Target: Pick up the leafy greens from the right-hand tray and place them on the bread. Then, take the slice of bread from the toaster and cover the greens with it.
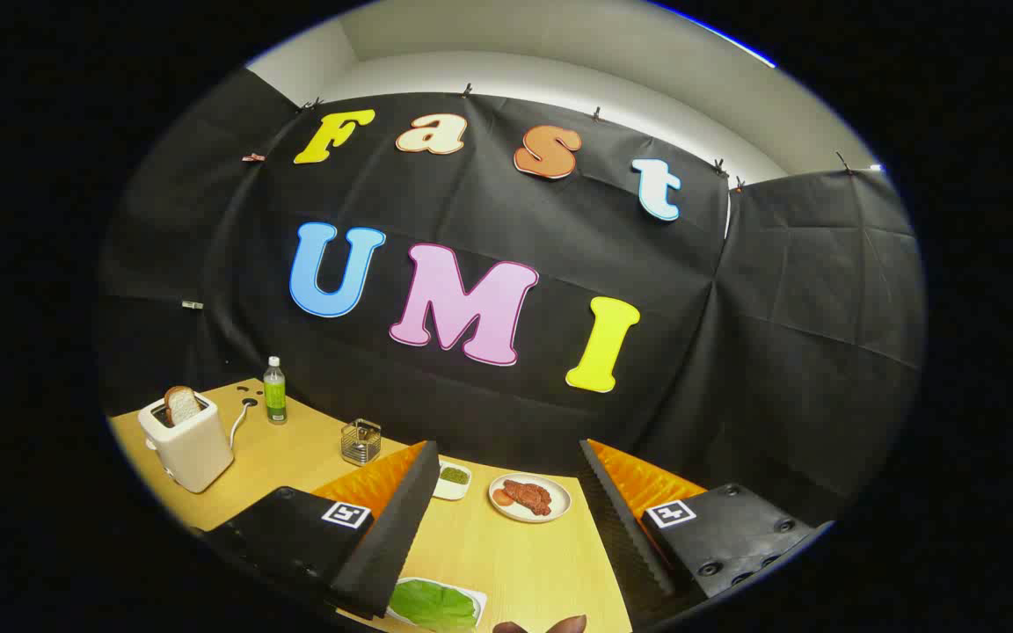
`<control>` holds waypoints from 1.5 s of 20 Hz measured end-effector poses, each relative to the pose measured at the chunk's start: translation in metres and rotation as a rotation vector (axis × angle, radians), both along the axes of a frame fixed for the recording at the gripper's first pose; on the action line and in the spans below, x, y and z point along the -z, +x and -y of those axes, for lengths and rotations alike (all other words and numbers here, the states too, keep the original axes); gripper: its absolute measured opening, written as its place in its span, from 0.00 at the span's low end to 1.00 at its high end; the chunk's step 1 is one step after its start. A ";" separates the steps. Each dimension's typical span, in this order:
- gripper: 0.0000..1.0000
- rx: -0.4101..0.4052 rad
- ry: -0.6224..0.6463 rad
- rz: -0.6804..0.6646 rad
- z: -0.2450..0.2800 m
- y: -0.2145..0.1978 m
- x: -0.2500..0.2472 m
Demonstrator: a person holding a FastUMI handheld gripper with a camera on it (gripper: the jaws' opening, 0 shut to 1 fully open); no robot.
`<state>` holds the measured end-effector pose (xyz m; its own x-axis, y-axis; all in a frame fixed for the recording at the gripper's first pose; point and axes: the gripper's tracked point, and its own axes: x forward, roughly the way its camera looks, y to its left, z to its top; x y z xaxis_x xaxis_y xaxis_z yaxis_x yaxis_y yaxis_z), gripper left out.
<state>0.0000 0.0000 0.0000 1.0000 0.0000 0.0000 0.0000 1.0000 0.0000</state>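
My gripper (506, 519) is open, its two orange-backed, black-padded fingers (401, 519) spread wide above the wooden table (524, 554). Low between them, close by the left finger, lies a white tray (471, 600) with leafy greens (432, 605). A white toaster (188, 444) stands far off beyond the left finger, with a slice of bread (181, 404) sticking up from its slot. Nothing is held between the fingers.
Beyond the fingers sit a round plate with red meat (530, 497) and a small white dish of green stuff (454, 477). A green bottle (274, 391) and a glass holder (360, 441) stand near the toaster. A dark rounded object (546, 626) shows just below the fingers.
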 end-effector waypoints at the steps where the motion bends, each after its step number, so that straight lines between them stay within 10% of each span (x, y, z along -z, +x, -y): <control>1: 0.97 -0.002 0.002 0.000 0.001 0.000 0.000; 23: 0.97 -0.008 0.011 0.005 0.000 -0.003 -0.002; 30: 0.98 -0.132 0.006 -0.056 -0.022 -0.006 0.024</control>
<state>-0.0057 0.0218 -0.0236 0.9897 0.1318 -0.0556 -0.1315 0.9913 0.0093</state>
